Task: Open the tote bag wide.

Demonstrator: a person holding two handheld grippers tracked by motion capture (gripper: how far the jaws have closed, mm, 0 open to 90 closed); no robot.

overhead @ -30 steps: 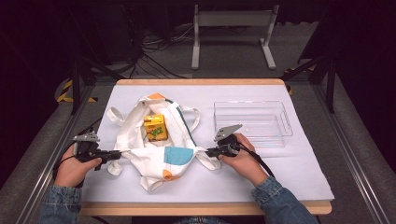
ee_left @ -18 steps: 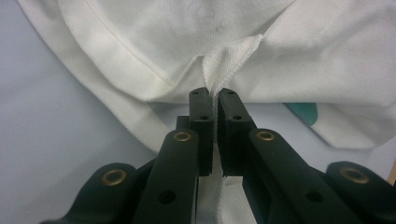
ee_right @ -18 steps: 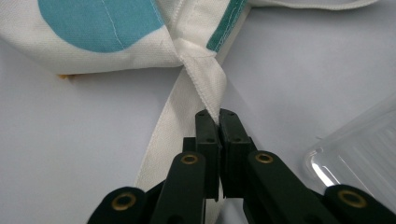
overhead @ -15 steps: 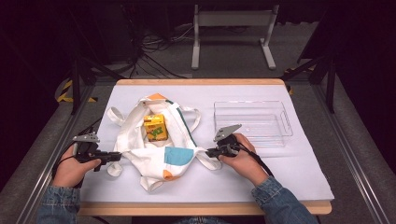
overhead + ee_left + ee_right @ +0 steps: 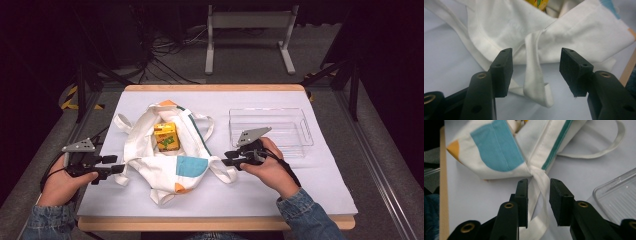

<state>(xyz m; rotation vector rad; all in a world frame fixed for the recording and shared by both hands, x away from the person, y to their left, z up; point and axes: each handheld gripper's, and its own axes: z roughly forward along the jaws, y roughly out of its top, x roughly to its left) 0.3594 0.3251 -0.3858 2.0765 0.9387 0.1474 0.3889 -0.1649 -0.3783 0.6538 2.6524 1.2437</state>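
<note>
A white tote bag [image 5: 170,165] with teal and orange patches lies crumpled in the middle of the table. A yellow carton [image 5: 166,136] sits in its open mouth. My left gripper [image 5: 120,169] is at the bag's left edge. Its jaws stand wide open [image 5: 535,53] on either side of a loose white strap [image 5: 532,72] that lies on the table. My right gripper [image 5: 225,161] is at the bag's right side. It is open [image 5: 538,182] with a narrower gap, and the other strap [image 5: 541,178] runs between the jaws, unpinched.
A clear plastic tray [image 5: 306,131] stands at the right, just beyond my right hand, and its corner [image 5: 616,200] is close to the right jaw. A white sheet [image 5: 300,185] covers the wooden table. Metal stands and cables lie on the floor beyond the far edge.
</note>
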